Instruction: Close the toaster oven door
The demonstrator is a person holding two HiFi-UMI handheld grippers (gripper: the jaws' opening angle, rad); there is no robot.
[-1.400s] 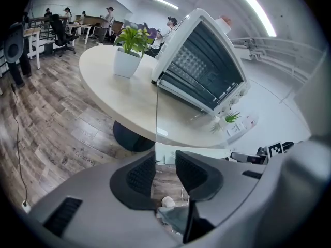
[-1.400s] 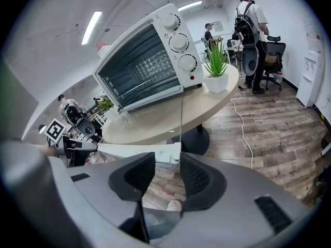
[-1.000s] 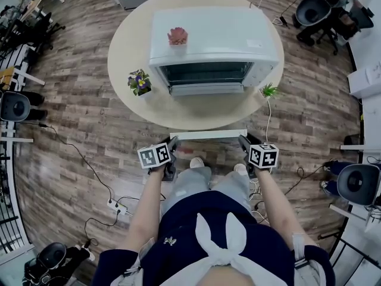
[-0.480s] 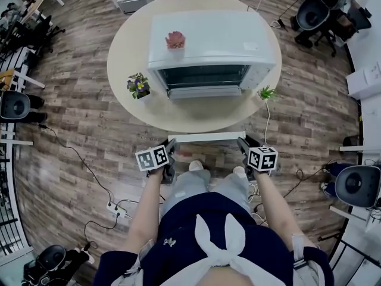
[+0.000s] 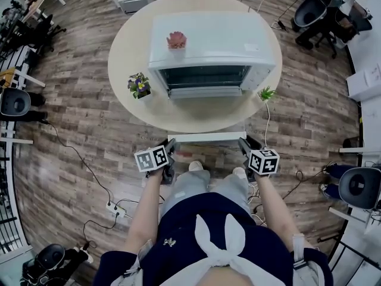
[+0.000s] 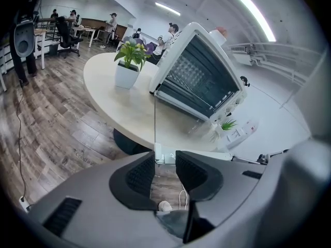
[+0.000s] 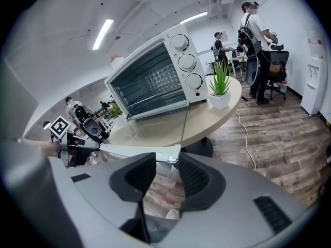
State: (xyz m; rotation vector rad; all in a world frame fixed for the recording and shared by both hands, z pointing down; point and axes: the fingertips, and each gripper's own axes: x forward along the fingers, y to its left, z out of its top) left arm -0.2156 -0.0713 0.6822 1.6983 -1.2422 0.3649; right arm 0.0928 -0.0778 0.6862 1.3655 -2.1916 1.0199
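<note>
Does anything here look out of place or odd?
Only the toaster oven: its glass door lies fully open, folded down past the table edge, with the left gripper and right gripper gripping its white handle.

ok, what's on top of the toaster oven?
On the toaster oven: one small pink potted plant near its front-left corner; rest mostly bare. The patch under the pot is hidden.
</note>
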